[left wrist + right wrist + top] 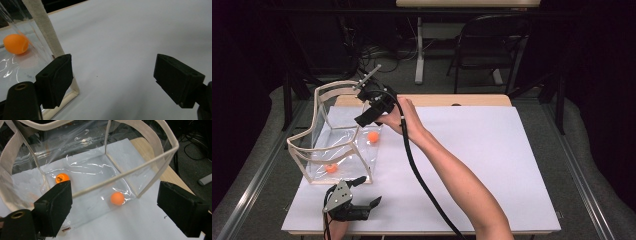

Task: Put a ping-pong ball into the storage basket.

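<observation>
The white worktop (472, 150) carries a clear bag (337, 135) with cloth-trimmed edges at its left, standing open so things can drop in. The right claw (368, 116) hangs over its far rim, jaws apart and empty, while the left claw (362, 192) rests open near the bag's near corner. Two orange balls lie inside: one (373, 136) far right, one (331, 168) near left.

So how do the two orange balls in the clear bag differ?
The near ball lies by the clear bag's front wall and shows a dark print in the right gripper view. The far ball lies toward the back right and looks plain. Both are small, round and orange.
</observation>
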{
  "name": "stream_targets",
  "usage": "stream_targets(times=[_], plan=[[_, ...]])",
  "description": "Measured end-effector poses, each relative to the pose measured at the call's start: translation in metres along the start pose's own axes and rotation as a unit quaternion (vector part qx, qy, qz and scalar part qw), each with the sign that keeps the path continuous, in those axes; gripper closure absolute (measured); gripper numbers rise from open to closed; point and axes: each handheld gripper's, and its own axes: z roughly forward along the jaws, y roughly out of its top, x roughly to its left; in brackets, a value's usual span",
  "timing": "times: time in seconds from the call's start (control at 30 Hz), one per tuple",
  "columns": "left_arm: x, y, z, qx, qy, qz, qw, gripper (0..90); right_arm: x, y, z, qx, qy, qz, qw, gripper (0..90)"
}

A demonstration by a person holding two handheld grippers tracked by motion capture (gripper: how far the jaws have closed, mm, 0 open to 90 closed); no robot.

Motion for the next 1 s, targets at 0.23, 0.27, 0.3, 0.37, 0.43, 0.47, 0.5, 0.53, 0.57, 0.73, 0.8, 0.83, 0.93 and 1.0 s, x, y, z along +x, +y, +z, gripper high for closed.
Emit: stream_targets(times=[0.23, 0.27, 0.3, 0.37, 0.43, 0.47, 0.5, 0.53, 0.57, 0.73, 0.8, 0.83, 0.93, 1.0], plan=[[-0.001, -0.001, -0.002, -0.001, 0.003, 0.001, 1.0000, 15.7, -0.007, -0.022, -0.013, -0.001, -0.005, 0.011, 0.9999, 9.6], [-0.001, -0.001, -0.003, 0.001, 0.003, -0.001, 1.0000, 15.8, -0.008, -0.025, -0.014, -0.002, -0.006, 0.009, 0.9999, 9.3], [-0.001, -0.001, -0.003, 0.001, 0.004, 0.000, 1.0000, 15.8, -0.008, -0.028, -0.016, -0.001, -0.007, 0.010, 0.9999, 8.9], [-0.001, -0.001, -0.003, 0.002, 0.006, 0.000, 1.0000, 15.8, -0.010, -0.033, -0.019, -0.001, -0.008, 0.013, 0.9999, 8.2], [0.000, -0.002, -0.004, 0.001, 0.005, 0.000, 1.0000, 15.8, -0.012, -0.038, -0.022, -0.002, -0.008, 0.016, 0.9998, 7.6], [0.000, -0.002, -0.003, 0.002, 0.005, 0.000, 1.0000, 15.8, -0.012, -0.041, -0.024, -0.003, -0.008, 0.018, 0.9998, 7.1], [-0.001, -0.002, -0.003, 0.002, 0.004, 0.000, 1.0000, 15.8, -0.013, -0.044, -0.025, -0.003, -0.007, 0.016, 0.9998, 6.7], [-0.001, -0.002, -0.003, 0.000, 0.003, 0.000, 1.0000, 15.8, -0.013, -0.047, -0.026, -0.005, -0.007, 0.017, 0.9998, 6.5], [-0.001, -0.002, -0.003, 0.000, 0.003, 0.001, 1.0000, 15.8, -0.013, -0.050, -0.027, -0.004, -0.006, 0.018, 0.9998, 6.4], [-0.001, -0.002, -0.003, 0.002, 0.004, 0.000, 1.0000, 15.8, -0.014, -0.066, -0.031, -0.004, -0.006, 0.020, 0.9998, 5.7], [-0.001, -0.002, -0.003, 0.000, 0.004, 0.000, 1.0000, 15.8, -0.013, -0.073, -0.032, 0.000, -0.007, 0.018, 0.9998, 5.6], [-0.001, -0.002, -0.003, 0.000, 0.004, 0.001, 1.0000, 15.8, -0.012, -0.076, -0.032, 0.001, -0.008, 0.014, 0.9999, 5.6], [-0.001, -0.001, -0.003, 0.000, 0.003, 0.002, 1.0000, 15.8, -0.010, -0.087, -0.033, 0.010, -0.011, 0.011, 0.9998, 5.1], [-0.001, -0.001, -0.002, 0.001, 0.003, 0.003, 1.0000, 15.7, -0.010, -0.094, -0.035, 0.010, -0.007, 0.014, 0.9998, 5.1]])
